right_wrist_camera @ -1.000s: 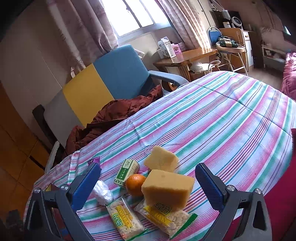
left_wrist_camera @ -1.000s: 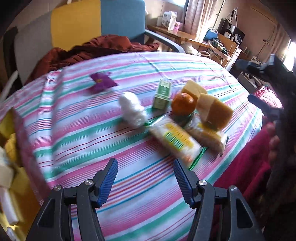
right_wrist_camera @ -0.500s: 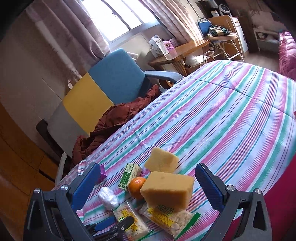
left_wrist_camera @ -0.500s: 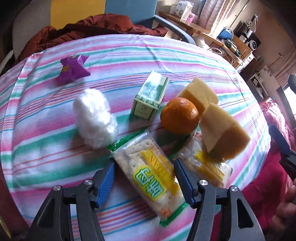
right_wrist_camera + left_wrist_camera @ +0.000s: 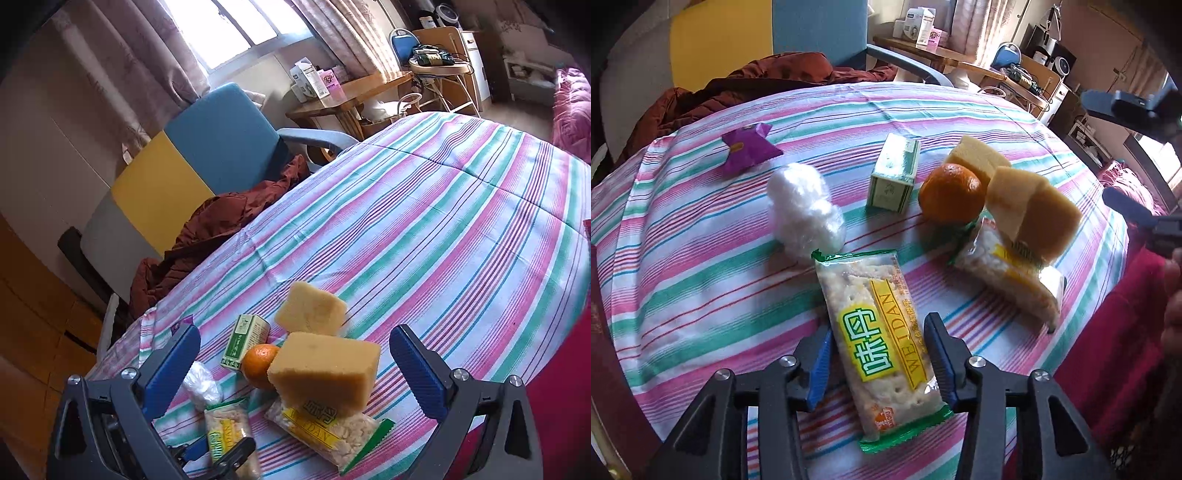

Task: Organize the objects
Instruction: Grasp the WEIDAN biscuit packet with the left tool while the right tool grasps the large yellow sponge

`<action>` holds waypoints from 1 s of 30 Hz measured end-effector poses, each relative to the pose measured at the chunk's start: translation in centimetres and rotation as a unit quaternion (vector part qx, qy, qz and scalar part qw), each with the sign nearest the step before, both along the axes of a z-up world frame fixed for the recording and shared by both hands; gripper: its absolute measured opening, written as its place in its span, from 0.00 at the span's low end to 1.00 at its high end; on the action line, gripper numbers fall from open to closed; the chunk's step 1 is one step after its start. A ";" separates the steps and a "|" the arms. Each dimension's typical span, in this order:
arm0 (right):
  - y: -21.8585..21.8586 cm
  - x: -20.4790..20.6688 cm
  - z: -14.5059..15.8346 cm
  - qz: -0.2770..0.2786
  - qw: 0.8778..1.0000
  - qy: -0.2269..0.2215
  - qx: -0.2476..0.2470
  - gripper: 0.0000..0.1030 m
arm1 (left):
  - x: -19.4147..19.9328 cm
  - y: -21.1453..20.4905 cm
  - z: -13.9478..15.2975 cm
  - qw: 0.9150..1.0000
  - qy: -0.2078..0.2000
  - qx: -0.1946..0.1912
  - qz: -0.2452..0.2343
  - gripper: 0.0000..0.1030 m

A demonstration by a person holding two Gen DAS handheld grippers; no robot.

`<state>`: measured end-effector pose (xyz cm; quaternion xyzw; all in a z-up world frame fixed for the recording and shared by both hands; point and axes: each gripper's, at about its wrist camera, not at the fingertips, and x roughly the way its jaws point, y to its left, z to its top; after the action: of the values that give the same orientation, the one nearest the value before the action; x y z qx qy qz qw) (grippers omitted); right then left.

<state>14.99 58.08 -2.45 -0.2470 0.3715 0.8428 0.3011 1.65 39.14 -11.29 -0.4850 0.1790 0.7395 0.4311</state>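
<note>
Bright window daylight, fisheye-warped edges

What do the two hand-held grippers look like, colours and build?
Both match. The left hand-held gripper and the right hand-held gripper have dark grey angular plastic frames with silver round bolts and blue ribbed finger pads. No cables or markings are visible.
</note>
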 end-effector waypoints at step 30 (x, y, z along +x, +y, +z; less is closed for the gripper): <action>-1.1 -4.4 -2.5 0.013 0.979 -0.196 0.048 1.00 | 0.3 -7.6 -0.1 0.998 -0.015 0.053 0.015 0.46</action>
<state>10.56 57.01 -4.94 -0.3971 0.2611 0.7990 0.3684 1.90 31.56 -11.43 -0.4747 0.1254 0.7474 0.4476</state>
